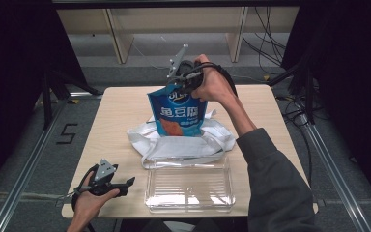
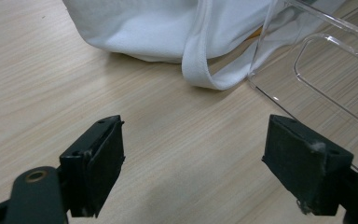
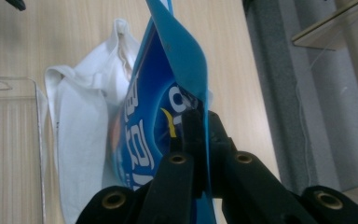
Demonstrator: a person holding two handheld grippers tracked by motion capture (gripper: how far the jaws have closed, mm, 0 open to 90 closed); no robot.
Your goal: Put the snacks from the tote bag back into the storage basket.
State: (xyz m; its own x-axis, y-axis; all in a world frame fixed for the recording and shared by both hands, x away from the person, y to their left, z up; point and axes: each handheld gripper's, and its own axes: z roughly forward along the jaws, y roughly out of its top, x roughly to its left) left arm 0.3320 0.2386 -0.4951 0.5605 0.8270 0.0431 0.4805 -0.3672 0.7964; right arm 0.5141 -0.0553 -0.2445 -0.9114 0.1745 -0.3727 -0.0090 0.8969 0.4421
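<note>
A: What could go wrong?

B: My right gripper, upper centre of the high view, has its jaws clamped on the top edge of the blue snack pouch alone. The pouch hangs over the white tote bag at centre; that thin edge could slip, or the bottom snag the cloth.

A: Count, largest first?

B: One wooden table, one tote bag, one clear plastic tray, one pouch, two grippers. My left gripper, lower left, jaws apart, holds nothing.

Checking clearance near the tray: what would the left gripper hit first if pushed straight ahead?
Likely the strap of the white cloth bag, just beside the clear plastic tray; depth is hard to judge. The left gripper is open.
</note>
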